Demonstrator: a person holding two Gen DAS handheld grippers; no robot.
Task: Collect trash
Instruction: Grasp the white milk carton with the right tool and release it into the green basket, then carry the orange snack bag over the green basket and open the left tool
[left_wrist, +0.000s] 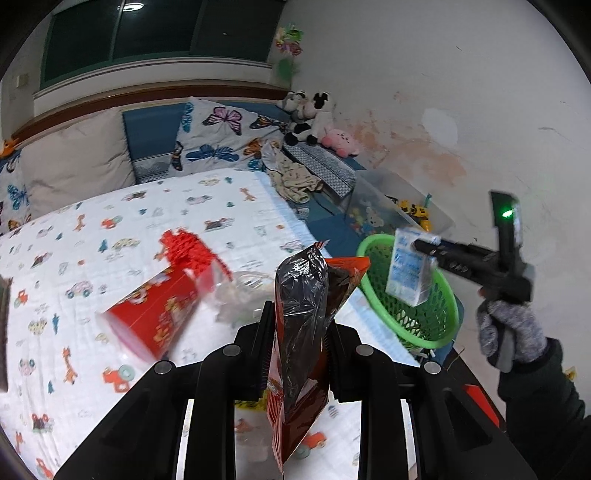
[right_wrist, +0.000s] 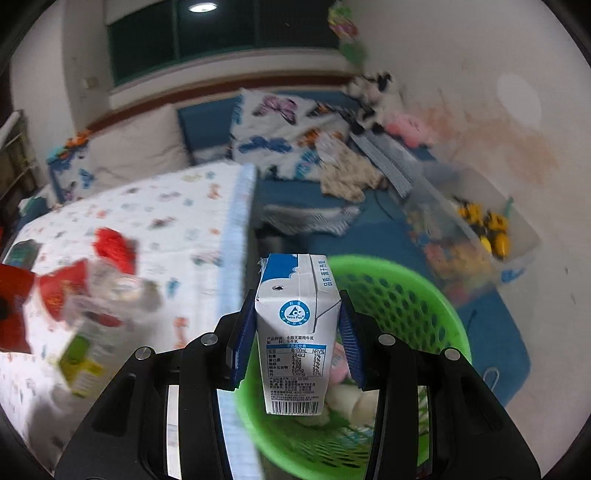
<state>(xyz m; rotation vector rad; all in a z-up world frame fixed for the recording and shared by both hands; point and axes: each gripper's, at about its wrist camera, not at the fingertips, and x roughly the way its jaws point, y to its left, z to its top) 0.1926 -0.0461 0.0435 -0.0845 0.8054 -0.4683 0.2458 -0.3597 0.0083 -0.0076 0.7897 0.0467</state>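
Observation:
My left gripper (left_wrist: 300, 321) is shut on a red and black snack bag (left_wrist: 301, 332), held above the bed. My right gripper (right_wrist: 295, 325) is shut on a white and blue milk carton (right_wrist: 295, 339), held over the green mesh basket (right_wrist: 417, 306); the carton (left_wrist: 410, 269) and basket (left_wrist: 436, 317) also show in the left wrist view, beside the bed's right edge. The basket holds some white and pink trash (right_wrist: 347, 395). On the bed lie a red paper cup (left_wrist: 155, 310), a crumpled clear wrapper (left_wrist: 240, 291) and a red shredded thing (left_wrist: 184, 243).
The bed has a white cartoon-print sheet (left_wrist: 110, 229) with pillows (left_wrist: 218, 136) at its head. Plush toys (left_wrist: 310, 118) and a clear toy box (left_wrist: 402, 206) stand by the right wall. A yellow-green packet (right_wrist: 79, 365) lies on the bed.

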